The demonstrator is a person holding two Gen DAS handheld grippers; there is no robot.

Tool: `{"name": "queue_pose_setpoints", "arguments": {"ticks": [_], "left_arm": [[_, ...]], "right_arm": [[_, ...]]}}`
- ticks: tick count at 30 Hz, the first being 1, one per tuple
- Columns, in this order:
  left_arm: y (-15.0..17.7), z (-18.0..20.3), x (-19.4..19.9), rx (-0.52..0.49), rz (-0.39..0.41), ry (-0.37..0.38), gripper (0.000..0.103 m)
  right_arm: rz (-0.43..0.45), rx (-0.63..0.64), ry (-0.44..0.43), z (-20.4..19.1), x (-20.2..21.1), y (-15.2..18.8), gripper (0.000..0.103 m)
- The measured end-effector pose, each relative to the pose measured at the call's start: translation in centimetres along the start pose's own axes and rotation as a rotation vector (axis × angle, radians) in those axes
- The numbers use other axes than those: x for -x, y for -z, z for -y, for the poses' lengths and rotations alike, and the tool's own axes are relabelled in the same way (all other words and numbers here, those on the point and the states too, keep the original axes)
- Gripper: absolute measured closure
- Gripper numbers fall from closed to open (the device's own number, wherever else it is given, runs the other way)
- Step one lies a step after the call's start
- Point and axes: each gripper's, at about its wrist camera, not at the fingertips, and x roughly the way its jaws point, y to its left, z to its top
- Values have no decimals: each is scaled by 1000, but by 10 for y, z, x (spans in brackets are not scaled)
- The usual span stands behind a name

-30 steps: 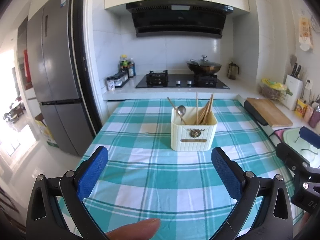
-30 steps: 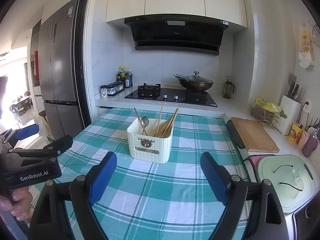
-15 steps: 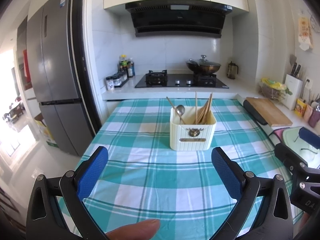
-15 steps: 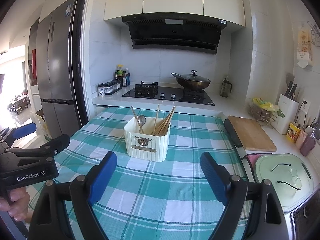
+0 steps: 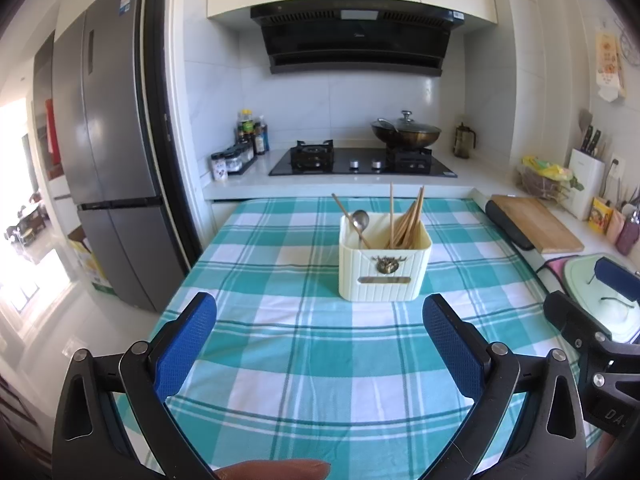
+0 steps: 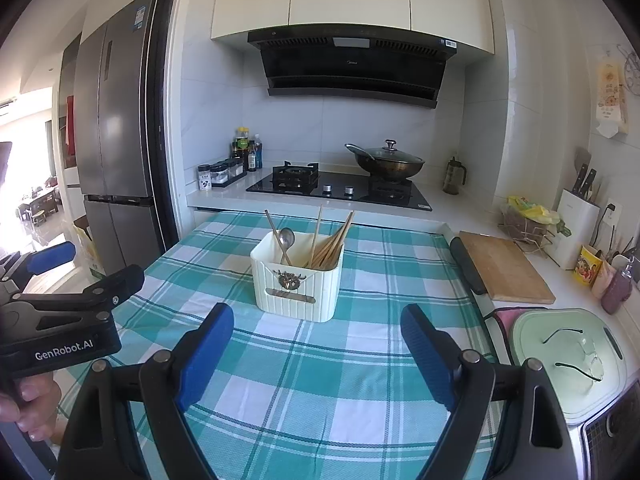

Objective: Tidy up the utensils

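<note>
1. Nothing has moved since earlier; left gripper [image 5: 320, 344] and right gripper [image 6: 316, 344] hover spread wide, empty.
2. Cream ribbed plastic utensil caddy [image 5: 385, 266] sits mid-tabletop [image 5: 304, 380], holding wooden chopsticks [image 5: 408, 220] and a metal spoon [image 5: 360, 222].
3. Risk: pulling on the leaning chopsticks could tip the light caddy.

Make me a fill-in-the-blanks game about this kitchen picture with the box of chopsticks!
1. The cream box stands on a checked cloth of white and ____.
2. Beside the chopsticks in the box stands one metal ____.
3. The wok on the stove is covered by a glass ____.
4. The left gripper and the right gripper both have their jaws ____, with nothing between them.

Missing words: green; spoon; lid; open
</note>
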Motion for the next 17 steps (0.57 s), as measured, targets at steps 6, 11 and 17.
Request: {"name": "queue_pose_setpoints", "arguments": {"ticks": [6,11,17], "left_arm": [[0,3,2,-3,-1,5,0],[0,4,2,-3,-3,6,0],[0,2,1,25,-6,27,0]], "right_arm": [[-1,2,-2,-1,1,1,16],[-3,2,0,-1,1,1,16],[-5,4,1,1,0,2,16]]}}
